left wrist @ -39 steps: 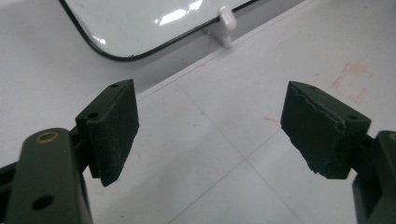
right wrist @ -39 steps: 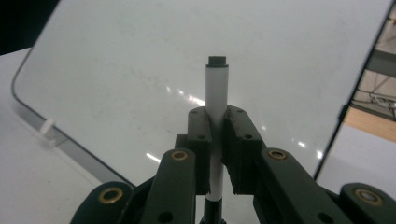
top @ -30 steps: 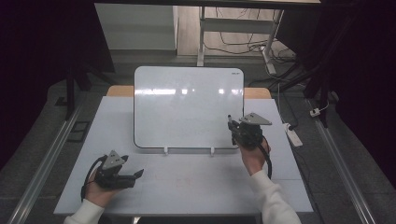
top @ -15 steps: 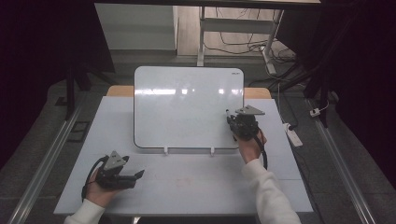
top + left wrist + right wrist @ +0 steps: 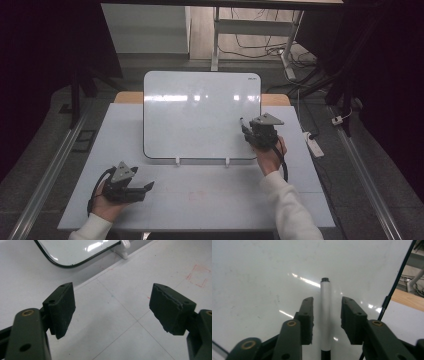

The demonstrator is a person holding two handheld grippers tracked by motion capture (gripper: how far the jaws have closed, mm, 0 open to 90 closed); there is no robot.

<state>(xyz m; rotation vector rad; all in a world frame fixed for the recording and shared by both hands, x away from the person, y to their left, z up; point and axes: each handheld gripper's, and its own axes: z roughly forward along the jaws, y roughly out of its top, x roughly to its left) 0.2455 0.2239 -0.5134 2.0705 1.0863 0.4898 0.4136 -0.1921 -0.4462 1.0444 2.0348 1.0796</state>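
Note:
A blank whiteboard (image 5: 200, 115) stands leaning back on the white table (image 5: 210, 200), propped on small white feet (image 5: 177, 161). My right gripper (image 5: 248, 133) is up against the board's right part, shut on a white marker (image 5: 242, 124). In the right gripper view the marker (image 5: 325, 315) runs up between the pads, its black tip close to the board surface (image 5: 262, 277); touching or not, I cannot tell. My left gripper (image 5: 146, 189) rests low at the table's front left, open and holding nothing. Between its wide-apart pads (image 5: 62, 305) lies bare table, with the board's lower corner (image 5: 75, 250) farther off.
A red square outline (image 5: 198, 275) is drawn on the table in the left gripper view. A white power strip (image 5: 314, 144) lies on the floor right of the table. Behind the board stand a metal frame (image 5: 216, 45) and loose cables.
The right gripper with the marker moved a little forward toward the whiteboard, then held still. The left gripper stayed open in place.

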